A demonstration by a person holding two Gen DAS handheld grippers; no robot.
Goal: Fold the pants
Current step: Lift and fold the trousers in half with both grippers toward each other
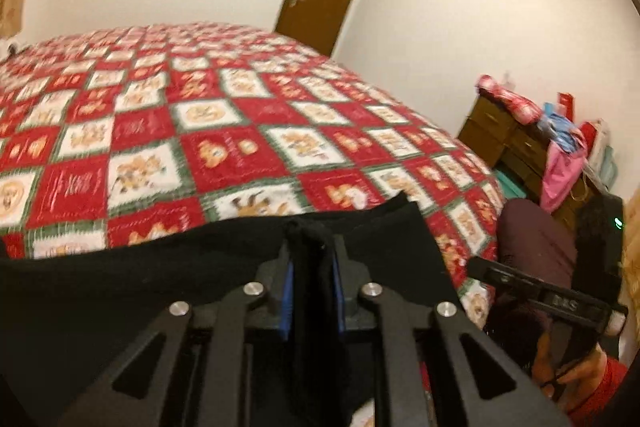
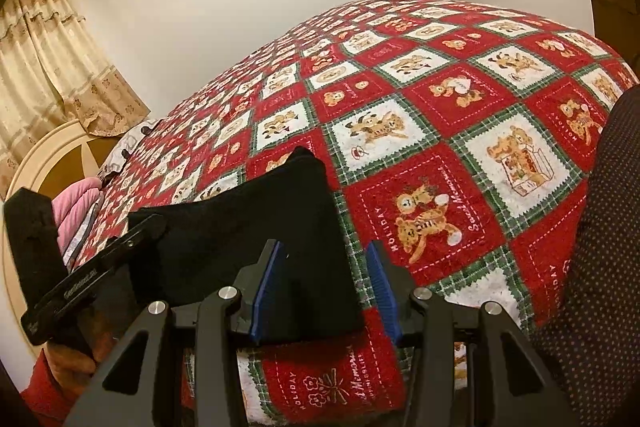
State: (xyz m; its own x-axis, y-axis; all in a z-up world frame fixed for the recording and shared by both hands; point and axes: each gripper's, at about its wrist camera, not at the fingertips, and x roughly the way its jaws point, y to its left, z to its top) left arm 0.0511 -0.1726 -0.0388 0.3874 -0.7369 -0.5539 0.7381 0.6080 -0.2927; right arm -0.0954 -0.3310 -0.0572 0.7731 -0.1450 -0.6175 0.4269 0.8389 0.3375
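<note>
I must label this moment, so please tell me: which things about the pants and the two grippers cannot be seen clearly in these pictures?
- Pants, left wrist view: the near part is hidden behind the left gripper, which is shut on a bunched fold; the left end is cut off by the lens edge.
- Pants, right wrist view: the near edge lies between the open pads of the right gripper; contact cannot be told.
- Quilt, left wrist view: blurred.

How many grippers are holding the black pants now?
1. The left gripper is shut on the black pants; the right gripper stands open around their edge.
</note>
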